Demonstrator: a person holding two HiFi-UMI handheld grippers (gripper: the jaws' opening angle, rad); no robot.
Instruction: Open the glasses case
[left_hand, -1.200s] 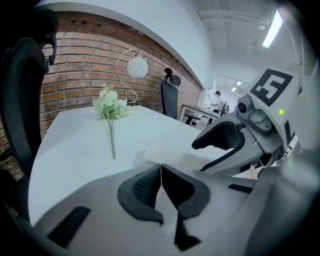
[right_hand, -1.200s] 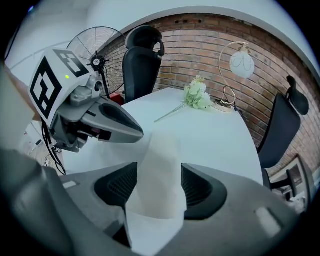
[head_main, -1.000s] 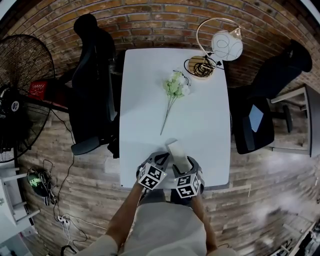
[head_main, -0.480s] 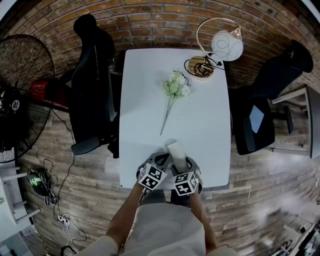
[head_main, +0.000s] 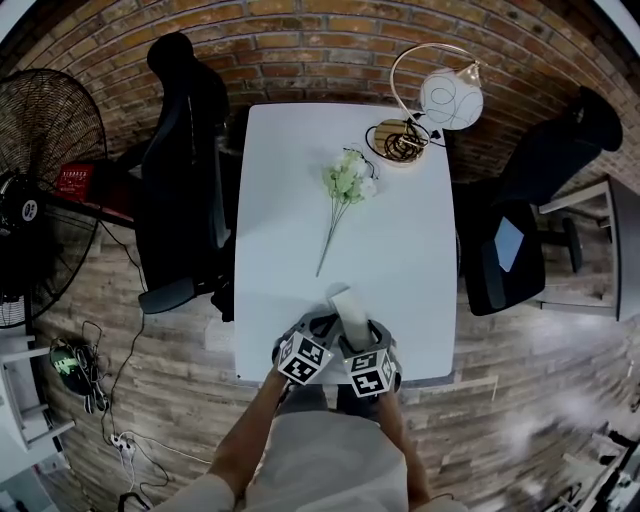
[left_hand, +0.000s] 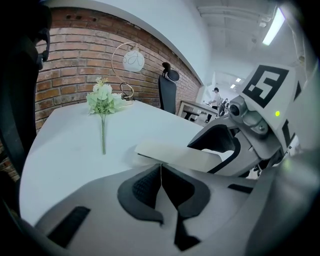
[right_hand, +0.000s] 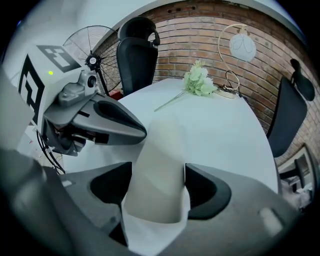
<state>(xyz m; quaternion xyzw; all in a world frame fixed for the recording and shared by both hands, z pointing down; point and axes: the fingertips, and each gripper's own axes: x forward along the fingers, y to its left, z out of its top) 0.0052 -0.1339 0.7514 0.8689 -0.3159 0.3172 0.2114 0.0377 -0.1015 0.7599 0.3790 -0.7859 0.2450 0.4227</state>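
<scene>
**Task item.** The glasses case (head_main: 349, 305) is a pale, beige, elongated body. It sits at the near edge of the white surface (head_main: 400, 250), directly in front of the person and between the two grippers. In the left gripper view a shadow shows under its far end. Whether the lid is parted cannot be determined.

**Left gripper.** The left gripper (left_hand: 160, 169) is clenched, with its dark pads meeting along a thin seam. Its tips sit at the near edge of the case. No view shows anything pinched in the seam.

**Right gripper.** The right gripper (right_hand: 158, 171) is released. Its jaws have just been opening and stand wide apart, with the case between them. The case fills most of the gap, and its side lies close against the right-hand pad.

**Surroundings.** A sprig of pale green flowers (head_main: 345, 180) lies mid-surface, well apart from the case. A hoop lamp (head_main: 450, 95) stands at the far corner by the brick wall. A dark office chair (head_main: 185, 170) stands at the left side of the surface and another (head_main: 515, 240) at the right side. A floor fan (head_main: 45, 170) stands further left.
</scene>
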